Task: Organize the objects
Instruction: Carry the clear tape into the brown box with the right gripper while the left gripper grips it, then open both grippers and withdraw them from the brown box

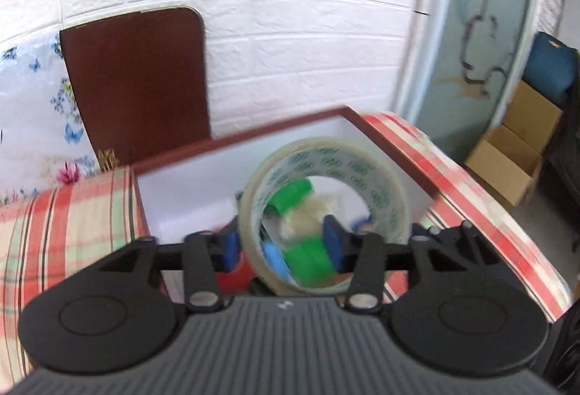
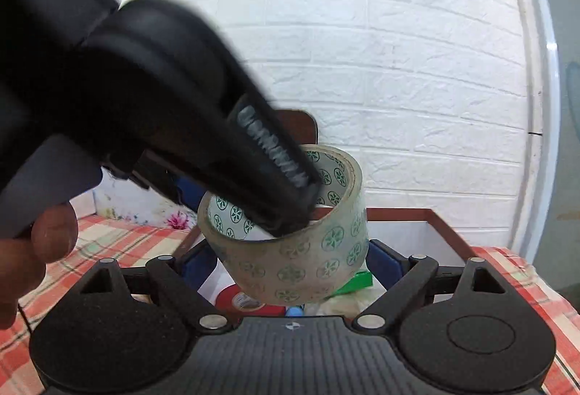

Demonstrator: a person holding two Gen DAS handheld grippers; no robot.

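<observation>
A roll of clear tape (image 1: 328,202) with green printed marks hangs over an open brown-rimmed box (image 1: 203,148). My left gripper (image 1: 282,246) pinches the roll's wall, one blue finger (image 1: 333,242) inside the ring and one outside. In the right wrist view the same roll (image 2: 297,250) sits between my right gripper's (image 2: 291,266) blue fingers (image 2: 382,260), and the left gripper's black finger reaches into the ring from above. Green (image 1: 311,260), blue and red items lie in the box below.
The box stands on a red plaid cloth (image 1: 61,224). A brown board (image 1: 137,79) leans on the white brick wall. Cardboard boxes (image 1: 514,159) stand on the floor at right. A hand (image 2: 32,250) holds the left gripper.
</observation>
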